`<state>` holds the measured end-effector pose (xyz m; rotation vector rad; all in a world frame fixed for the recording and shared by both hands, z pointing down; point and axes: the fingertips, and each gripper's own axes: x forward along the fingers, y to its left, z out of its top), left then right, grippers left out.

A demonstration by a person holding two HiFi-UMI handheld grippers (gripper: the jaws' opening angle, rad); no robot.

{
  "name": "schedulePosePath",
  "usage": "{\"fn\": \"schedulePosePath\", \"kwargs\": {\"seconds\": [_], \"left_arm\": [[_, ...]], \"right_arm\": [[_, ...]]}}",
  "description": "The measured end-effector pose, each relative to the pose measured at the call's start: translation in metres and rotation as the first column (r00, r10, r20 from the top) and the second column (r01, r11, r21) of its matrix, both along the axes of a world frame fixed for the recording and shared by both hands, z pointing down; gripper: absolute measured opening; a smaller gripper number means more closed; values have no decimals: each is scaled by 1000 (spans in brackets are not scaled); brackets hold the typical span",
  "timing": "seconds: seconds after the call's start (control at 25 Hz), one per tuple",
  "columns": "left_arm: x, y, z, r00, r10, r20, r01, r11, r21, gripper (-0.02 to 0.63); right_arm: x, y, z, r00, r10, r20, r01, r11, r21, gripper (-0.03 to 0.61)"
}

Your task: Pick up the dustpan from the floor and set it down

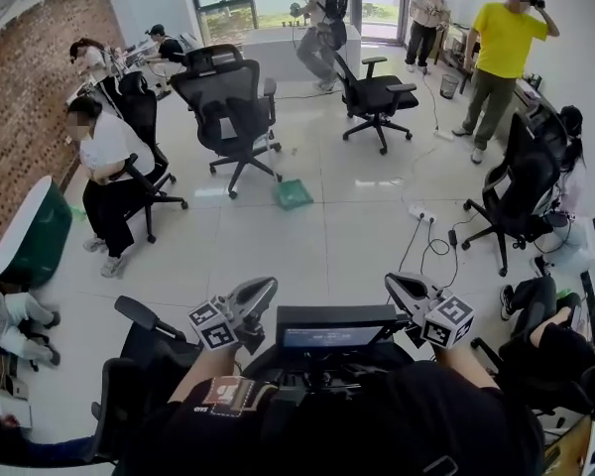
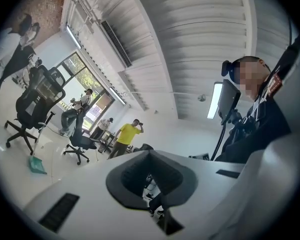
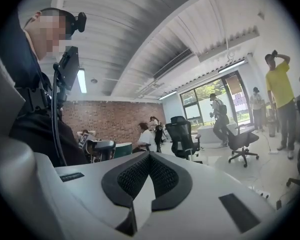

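Both grippers are held close in front of the person's body, at about the same height and well above the floor (image 1: 357,236). The left gripper (image 1: 268,286) is seen with its jaws closed tip to tip and nothing caught between them; in its own view (image 2: 150,152) only the room shows through the notch in the pads. The right gripper (image 1: 391,282) is read the same way in its view (image 3: 149,154): jaws together, nothing held.

The green dustpan (image 1: 293,193) lies flat on the pale floor, well ahead of both grippers and far below them, roughly between the lines along which they point, a little towards the left gripper's side. From the left gripper it is seen small and far off to the lower left of the jaws (image 2: 38,165); it is not found in the right gripper view. A black office chair (image 1: 233,107) stands just beyond it.

Two stages are fitted by this. The dustpan may be waiting on the floor to be lifted, or it may have been lifted and put back there. That cannot be settled here, so no next move is named. It is judged only that the dustpan is out of reach of both grippers, and that nothing can be taken while the jaws are shut.
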<state>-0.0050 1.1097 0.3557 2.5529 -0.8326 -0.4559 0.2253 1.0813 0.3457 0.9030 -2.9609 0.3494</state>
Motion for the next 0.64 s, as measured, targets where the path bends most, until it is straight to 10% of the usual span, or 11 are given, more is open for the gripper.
{"fn": "schedulePosePath", "kwargs": {"seconds": [0.64], "left_arm": [[4, -6, -1, 999, -34, -23, 34, 999, 7, 9]], "right_arm": [[-3, -13, -2, 998, -57, -18, 57, 998, 7, 9]]}}
